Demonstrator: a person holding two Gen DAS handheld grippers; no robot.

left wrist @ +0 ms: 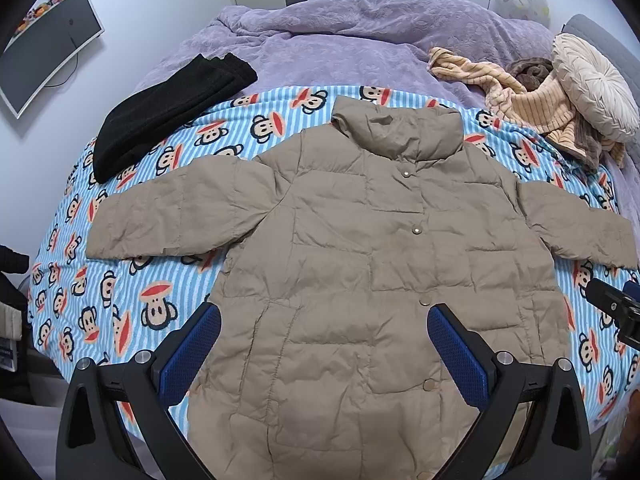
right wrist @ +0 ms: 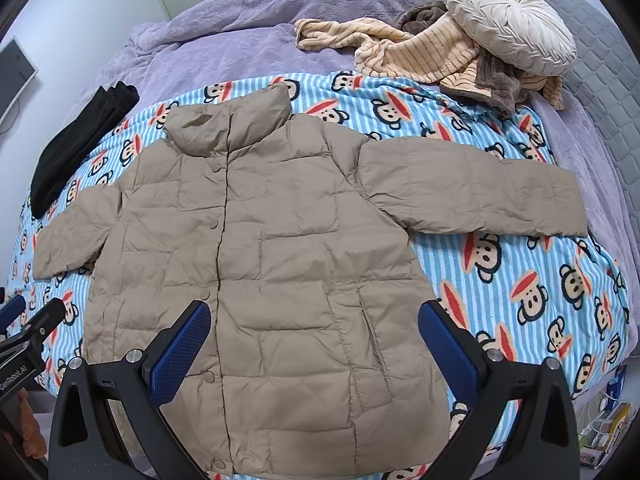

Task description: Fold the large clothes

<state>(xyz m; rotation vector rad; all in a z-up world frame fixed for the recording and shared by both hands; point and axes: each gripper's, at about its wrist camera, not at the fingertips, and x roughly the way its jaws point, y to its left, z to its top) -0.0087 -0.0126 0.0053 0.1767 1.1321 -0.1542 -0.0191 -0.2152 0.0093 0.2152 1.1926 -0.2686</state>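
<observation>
Nearest us, our left gripper [left wrist: 324,344] and right gripper [right wrist: 314,340] hover with blue-padded fingers apart, gripping nothing, above the hem of the beige quilted puffer jacket [left wrist: 352,248], spread flat, sleeves out, on the blue-striped monkey-print blanket [left wrist: 132,292]. Farther back: folded black garment [left wrist: 160,116], purple bedspread [left wrist: 340,40].

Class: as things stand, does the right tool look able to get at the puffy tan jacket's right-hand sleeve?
Probably yes: the sleeve lies flat, uncovered, and the right tool is open.
</observation>
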